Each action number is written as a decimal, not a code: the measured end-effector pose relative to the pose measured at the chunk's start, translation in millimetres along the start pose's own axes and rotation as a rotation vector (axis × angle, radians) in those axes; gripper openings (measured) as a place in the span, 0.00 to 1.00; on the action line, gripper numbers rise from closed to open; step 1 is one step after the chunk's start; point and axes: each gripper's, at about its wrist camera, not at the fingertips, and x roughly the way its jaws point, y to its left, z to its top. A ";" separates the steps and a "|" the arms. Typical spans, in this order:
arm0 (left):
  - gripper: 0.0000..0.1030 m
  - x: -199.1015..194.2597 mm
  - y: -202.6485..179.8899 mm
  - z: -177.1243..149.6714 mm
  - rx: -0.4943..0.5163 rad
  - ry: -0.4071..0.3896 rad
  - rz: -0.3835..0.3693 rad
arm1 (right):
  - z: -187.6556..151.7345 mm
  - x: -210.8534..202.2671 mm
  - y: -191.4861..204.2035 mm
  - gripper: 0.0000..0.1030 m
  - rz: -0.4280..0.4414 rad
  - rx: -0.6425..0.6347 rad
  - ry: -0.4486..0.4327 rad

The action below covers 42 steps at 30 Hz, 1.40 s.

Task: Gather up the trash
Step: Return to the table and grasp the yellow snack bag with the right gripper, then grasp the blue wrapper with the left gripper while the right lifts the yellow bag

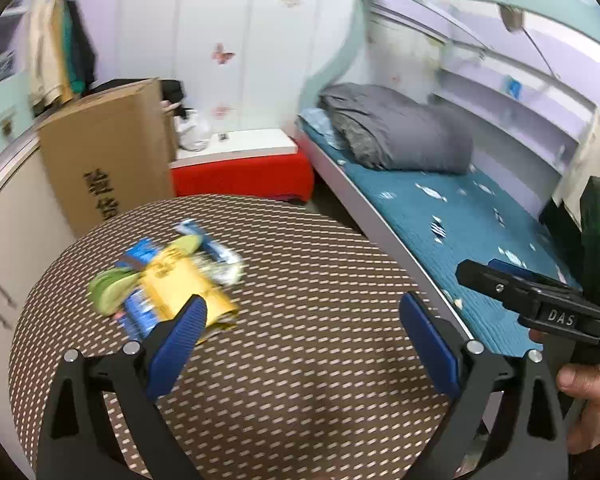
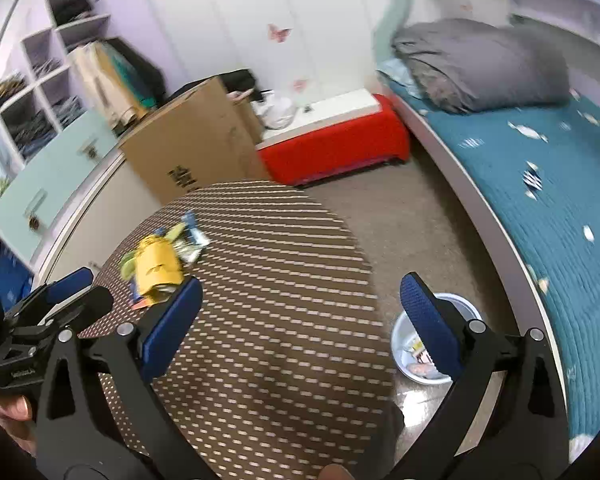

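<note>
Your left gripper (image 1: pixel 300 320) sits at the bottom of the left wrist view with its blue-padded tongs spread wide and nothing between them; below it is the round table (image 1: pixel 320 360) with a brown top patterned in pale dashes. The trash pile (image 1: pixel 168 280), a blurred heap of a yellow packet, blue wrappers and green scraps, lies on the table at centre left of that frame, just beyond the left finger, whose tip overlaps the yellow packet's near edge; whether they touch cannot be told. Your right gripper (image 2: pixel 300 312) fills the bottom of the right wrist view, tongs likewise wide and empty. In that view the same pile (image 2: pixel 160 264) lies left of centre on the table (image 2: pixel 280 300), just past the left finger's tip. A pale round bin (image 2: pixel 404 336) stands on the floor in the lower right of that frame, partly behind the right finger, with a few scraps inside. Each view catches the other gripper at its edge, held in your hand (image 1: pixel 592 392). Surroundings: a bed with a teal cover (image 1: pixel 460 216) and a folded grey quilt (image 1: pixel 400 132) at right, a red bench with a white top (image 2: pixel 332 140) at upper centre, a cardboard box (image 2: pixel 192 148) left of it.
</note>
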 end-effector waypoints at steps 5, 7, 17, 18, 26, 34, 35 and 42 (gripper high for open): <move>0.92 -13.5 48.6 -20.3 -0.064 0.003 0.068 | -0.4 21.4 41.5 0.94 0.033 -0.087 0.034; 0.92 -16.6 68.9 -27.9 -0.081 0.008 0.097 | -1.7 29.5 51.6 0.94 0.039 -0.106 0.045; 0.92 -18.8 137.4 -57.4 -0.187 0.038 0.198 | -11.0 89.4 109.9 0.94 0.075 -0.230 0.134; 0.92 -18.6 141.4 -61.8 -0.197 0.046 0.198 | -11.6 97.9 116.8 0.94 0.084 -0.244 0.144; 0.92 -10.2 159.1 -84.1 -0.243 0.093 0.190 | -13.6 156.7 152.5 0.82 0.153 -0.298 0.231; 0.92 2.9 161.7 -79.1 -0.266 0.102 0.181 | -18.2 167.6 142.6 0.35 0.225 -0.247 0.256; 0.92 5.4 160.3 -76.4 -0.265 0.103 0.181 | -20.6 160.9 135.7 0.34 0.215 -0.245 0.246; 0.92 33.5 140.7 -55.8 -0.212 0.111 0.183 | -30.7 125.0 94.6 0.34 0.169 -0.191 0.212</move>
